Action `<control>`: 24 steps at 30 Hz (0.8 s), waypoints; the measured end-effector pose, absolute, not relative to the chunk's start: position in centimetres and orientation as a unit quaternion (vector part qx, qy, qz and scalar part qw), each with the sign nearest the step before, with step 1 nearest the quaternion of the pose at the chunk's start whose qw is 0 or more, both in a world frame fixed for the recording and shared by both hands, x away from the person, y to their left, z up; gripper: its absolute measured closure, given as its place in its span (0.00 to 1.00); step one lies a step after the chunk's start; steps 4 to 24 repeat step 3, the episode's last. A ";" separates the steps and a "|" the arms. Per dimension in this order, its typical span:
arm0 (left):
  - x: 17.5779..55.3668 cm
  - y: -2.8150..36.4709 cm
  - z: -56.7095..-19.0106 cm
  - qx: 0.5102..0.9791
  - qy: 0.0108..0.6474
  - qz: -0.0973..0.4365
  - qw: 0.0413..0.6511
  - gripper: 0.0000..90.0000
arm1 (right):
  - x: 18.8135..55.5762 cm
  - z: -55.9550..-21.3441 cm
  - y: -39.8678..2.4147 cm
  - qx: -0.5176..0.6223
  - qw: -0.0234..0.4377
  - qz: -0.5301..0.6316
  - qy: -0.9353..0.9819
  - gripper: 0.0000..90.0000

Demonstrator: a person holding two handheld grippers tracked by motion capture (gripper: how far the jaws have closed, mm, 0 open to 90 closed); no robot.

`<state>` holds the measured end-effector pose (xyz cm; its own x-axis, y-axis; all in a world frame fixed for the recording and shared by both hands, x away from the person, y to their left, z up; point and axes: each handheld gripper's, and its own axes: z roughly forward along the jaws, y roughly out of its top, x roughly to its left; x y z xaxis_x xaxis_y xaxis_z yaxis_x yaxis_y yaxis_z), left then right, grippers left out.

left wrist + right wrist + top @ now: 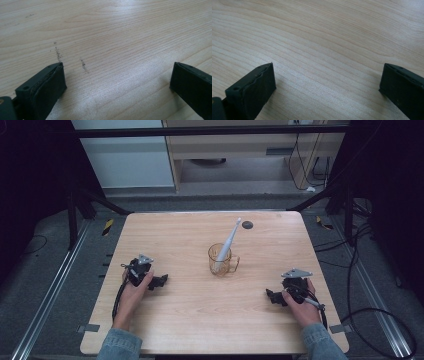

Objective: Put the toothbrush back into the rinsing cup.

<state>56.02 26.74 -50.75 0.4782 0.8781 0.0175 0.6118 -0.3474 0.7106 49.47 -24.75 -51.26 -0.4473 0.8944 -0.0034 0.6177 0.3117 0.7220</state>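
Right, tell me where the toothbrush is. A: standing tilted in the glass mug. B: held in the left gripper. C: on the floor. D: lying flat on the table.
A: the toothbrush stands tilted in the glass mug, and both grippers rest apart from it.

We see a light wooden table (200, 320). Near its middle stands a clear orange plastic cup with a handle (222, 261), and a white toothbrush (229, 241) leans inside it. Our left black gripper (159, 281) rests on the table, well away from the cup, its jaws apart. Our right black gripper (274, 296) rests on the other side.
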 end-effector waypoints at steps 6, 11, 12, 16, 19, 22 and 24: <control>56.0 26.7 -50.7 0.795 0.468 0.204 0.327 0.00 | 49.5 -51.3 -24.8 0.483 0.208 0.333 0.783 0.00; 56.0 26.7 -50.7 0.795 0.468 0.204 0.327 0.00 | 49.5 -51.3 -24.8 0.483 0.208 0.333 0.783 0.00; 56.0 26.7 -50.7 0.795 0.468 0.204 0.327 0.00 | 49.5 -51.3 -24.8 0.483 0.208 0.333 0.783 0.00; 56.0 26.7 -50.7 0.795 0.468 0.204 0.327 0.00 | 49.5 -51.3 -24.8 0.483 0.208 0.333 0.783 0.00; 56.0 26.7 -50.7 0.795 0.468 0.204 0.327 0.00 | 49.5 -51.3 -24.8 0.483 0.208 0.333 0.783 0.00; 56.0 26.7 -50.7 0.795 0.468 0.204 0.327 0.00 | 49.5 -51.3 -24.8 0.483 0.208 0.333 0.783 0.00; 56.0 26.7 -50.7 0.795 0.468 0.204 0.327 0.00 | 49.5 -51.3 -24.8 0.483 0.208 0.333 0.783 0.00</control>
